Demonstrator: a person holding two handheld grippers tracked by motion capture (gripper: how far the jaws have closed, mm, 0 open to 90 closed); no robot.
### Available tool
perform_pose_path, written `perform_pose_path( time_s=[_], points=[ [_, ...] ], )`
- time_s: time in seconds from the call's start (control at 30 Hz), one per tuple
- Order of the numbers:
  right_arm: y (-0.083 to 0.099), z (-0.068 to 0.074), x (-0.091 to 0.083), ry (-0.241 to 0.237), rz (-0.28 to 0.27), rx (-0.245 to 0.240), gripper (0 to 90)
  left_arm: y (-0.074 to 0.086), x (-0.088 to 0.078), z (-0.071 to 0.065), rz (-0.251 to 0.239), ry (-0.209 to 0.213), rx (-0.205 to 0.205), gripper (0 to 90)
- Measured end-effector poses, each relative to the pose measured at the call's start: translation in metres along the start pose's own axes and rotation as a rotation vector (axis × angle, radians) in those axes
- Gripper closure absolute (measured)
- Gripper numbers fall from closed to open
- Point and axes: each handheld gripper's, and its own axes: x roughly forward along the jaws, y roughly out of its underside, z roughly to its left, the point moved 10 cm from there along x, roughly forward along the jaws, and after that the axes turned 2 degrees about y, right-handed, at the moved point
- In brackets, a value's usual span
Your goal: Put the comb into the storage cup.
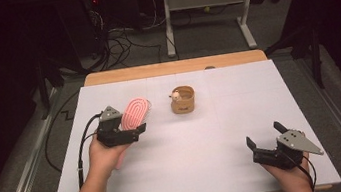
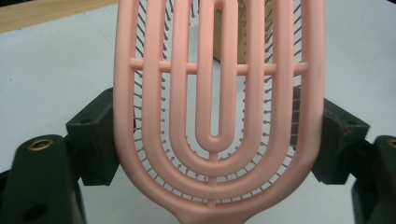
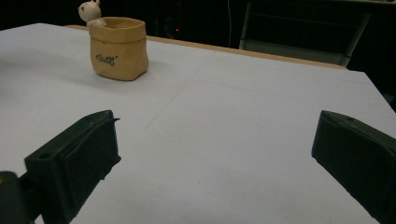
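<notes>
- the left hand-held gripper (image 1: 130,132) sits at the left side of the white desk (image 1: 214,135), held in the person's left hand (image 1: 103,153), with a black cable trailing off behind it toward the desk's left edge.
- its two black jaws are clamped on a pink hairbrush (image 1: 134,113), pressing against the two side edges of the brush head.
- in the left gripper view the pink hairbrush (image 2: 217,107) stands between the jaws, its looped pink ribs facing the camera and thin bristles showing through the gaps; the handle runs down toward the hand.
- in the high view the brush head points up and away from the person, toward the far side of the desk.
- near the middle of the desk, toward its far edge, stands a small tan pot (image 1: 182,99) shaped like a sack, with a little pale figure on its rim; it is well apart from the brush.
- the right hand-held gripper (image 1: 264,137) rests at the right near corner, held in the right hand (image 1: 290,170); its jaws stand wide apart with only bare desk between them.
</notes>
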Motion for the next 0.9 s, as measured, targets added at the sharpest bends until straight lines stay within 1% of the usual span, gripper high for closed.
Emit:
perform_pose_path(
  time_s=[0.07, 0.1, 0.13, 0.17, 0.2, 0.23, 0.27, 0.3, 0.33, 0.37, 0.47, 0.5, 0.57, 0.6, 0.67, 0.7, 0.73, 0.9],
  points=[
    [0.0, 0.0, 0.0, 0.0, -0.002, -0.002, 1.1, -0.002, -0.004, -0.001, -0.03, -0.001, 0.002, 20.2],
    [0.0, 0.0, 0.0, 0.0, -0.002, -0.002, 1.1, -0.002, -0.004, -0.001, -0.03, -0.001, 0.002, 20.2],
    [-0.001, 0.0, -0.001, -0.001, -0.004, -0.004, 1.1, -0.003, -0.007, -0.003, -0.047, 0.009, 0.001, 20.2],
    [-0.001, 0.0, -0.001, -0.001, -0.004, -0.004, 1.1, -0.003, -0.007, -0.003, -0.047, 0.009, 0.001, 20.2],
    [-0.001, 0.0, 0.0, -0.002, -0.004, -0.004, 1.1, -0.004, -0.009, -0.004, -0.057, -0.002, 0.009, 20.2],
    [-0.001, 0.0, 0.0, -0.002, -0.004, -0.003, 1.1, -0.005, -0.01, -0.005, -0.067, 0.005, 0.008, 20.2],
    [0.0, 0.001, 0.0, -0.004, -0.003, -0.006, 1.1, -0.006, -0.013, -0.006, -0.089, 0.004, 0.006, 20.2],
    [0.0, 0.001, 0.0, -0.004, -0.003, -0.006, 1.1, -0.006, -0.013, -0.006, -0.089, 0.004, 0.006, 20.2],
    [-0.001, 0.002, 0.0, -0.006, -0.004, -0.008, 1.1, -0.008, -0.016, -0.007, -0.108, 0.01, 0.005, 20.2],
    [-0.001, 0.002, 0.0, -0.006, -0.004, -0.008, 1.1, -0.008, -0.017, -0.008, -0.118, 0.009, 0.006, 20.2],
    [0.0, 0.002, 0.0, -0.005, -0.003, -0.009, 1.1, -0.009, -0.018, -0.009, -0.131, 0.012, 0.002, 20.2],
    [0.0, 0.002, 0.0, -0.005, -0.002, -0.009, 1.1, -0.009, -0.019, -0.01, -0.14, 0.021, 0.001, 20.2],
    [0.0, 0.002, 0.0, -0.005, -0.001, -0.009, 1.1, -0.009, -0.019, -0.01, -0.147, 0.015, 0.0, 20.2],
    [0.0, 0.002, 0.0, -0.004, -0.002, -0.007, 1.1, -0.008, -0.019, -0.01, -0.153, 0.024, -0.005, 20.2],
    [0.0, 0.002, 0.0, -0.005, -0.001, -0.009, 1.1, -0.008, -0.02, -0.011, -0.158, 0.023, -0.005, 20.1],
    [0.0, 0.002, 0.0, -0.005, -0.001, -0.009, 1.1, -0.008, -0.02, -0.011, -0.163, 0.031, -0.011, 20.1],
    [0.0, 0.003, 0.0, -0.008, -0.002, -0.012, 1.1, -0.007, -0.021, -0.012, -0.175, 0.03, -0.007, 20.1],
    [-0.001, 0.004, 0.0, -0.012, -0.004, -0.014, 1.1, -0.007, -0.023, -0.017, -0.196, 0.044, 0.004, 20.1]
  ],
)
